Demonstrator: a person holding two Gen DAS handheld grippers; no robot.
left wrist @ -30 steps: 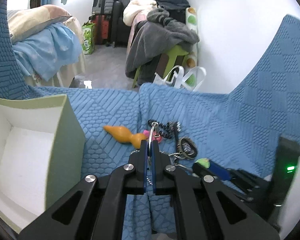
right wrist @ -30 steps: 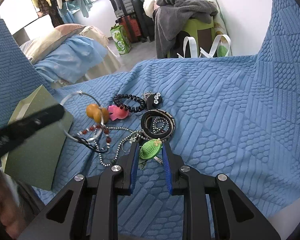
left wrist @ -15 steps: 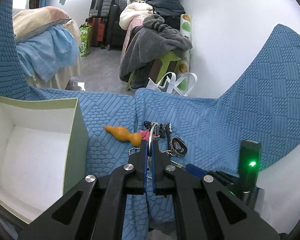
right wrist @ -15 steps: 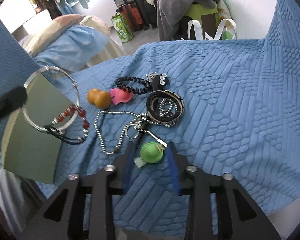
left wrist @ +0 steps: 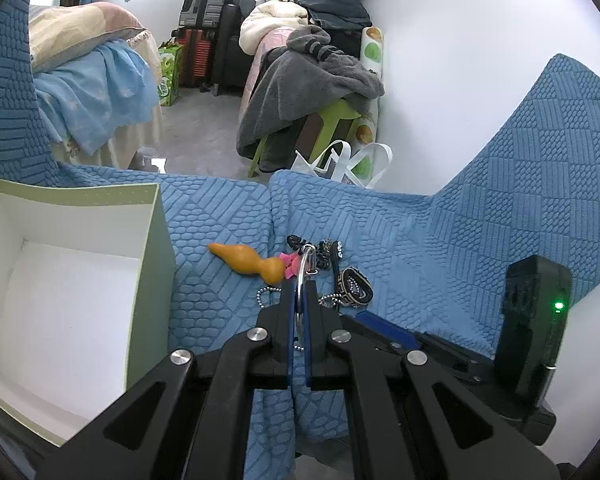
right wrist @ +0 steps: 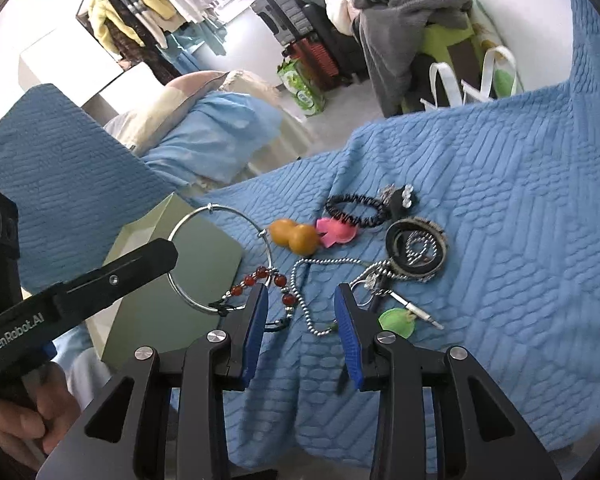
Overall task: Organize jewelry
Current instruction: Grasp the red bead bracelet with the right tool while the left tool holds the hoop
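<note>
My left gripper point(left wrist: 302, 280) is shut on a thin silver hoop bangle point(right wrist: 210, 208) strung with red beads point(right wrist: 260, 274). It holds the bangle above the blanket, beside the open pale green box point(left wrist: 152, 248). My right gripper point(right wrist: 301, 292) hovers low over the jewelry pile with its jaws closing. A silver ball chain point(right wrist: 312, 320) lies on the blanket between its fingertips, and the pads do not touch it. A green round tag point(right wrist: 396, 322) rests just right of the right finger. Farther off lie an orange gourd charm point(right wrist: 294, 236), a pink piece point(right wrist: 336, 232), a black scrunchie point(right wrist: 352, 208) and a coiled black band point(right wrist: 416, 248).
Everything lies on a blue quilted blanket point(right wrist: 500, 240) whose far edge drops to the floor. The box point(right wrist: 148, 304) stands at the left with a white, bare inside. A hand point(right wrist: 24, 420) holds the left gripper's handle. Beyond are a bed, luggage and heaped clothes.
The right gripper's jaws, earlier around the green tag, have widened and shifted left, leaving the tag on the blanket. The left gripper has carried the bangle slightly toward the box.
</note>
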